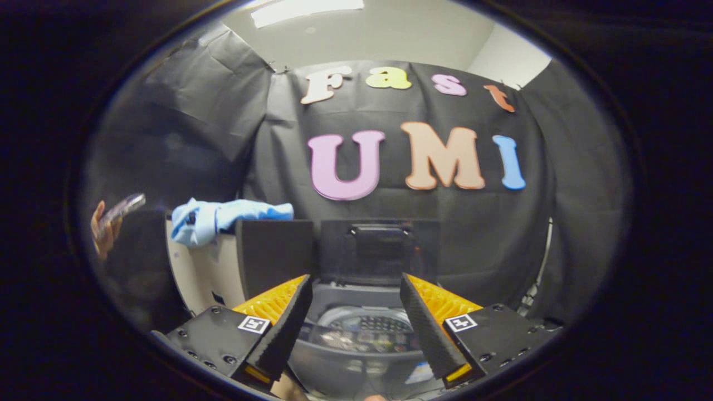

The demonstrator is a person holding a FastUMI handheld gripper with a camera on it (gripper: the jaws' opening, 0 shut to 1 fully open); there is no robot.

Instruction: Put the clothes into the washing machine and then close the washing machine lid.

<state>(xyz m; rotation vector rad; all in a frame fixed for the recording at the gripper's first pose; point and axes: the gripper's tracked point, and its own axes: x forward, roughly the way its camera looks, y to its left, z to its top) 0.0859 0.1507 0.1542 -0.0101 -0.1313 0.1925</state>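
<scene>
A grey top-loading washing machine (356, 356) stands directly under and ahead of my gripper (356, 284). Its round steel drum (362, 326) shows between the fingers, and its dark lid (379, 250) stands raised at the back. A light blue garment (223, 220) lies bunched on top of a pale cabinet to the left, beyond the left finger and well apart from it. My gripper is open, its two black-padded, orange-backed fingers (284, 328) spread wide with nothing between them.
A dark box-like panel (273, 253) stands between the garment and the raised lid. A person's hand (106, 228) holding a phone shows at the far left. The pale cabinet (206, 278) stands left of the washer. Black cloth walls close the booth behind.
</scene>
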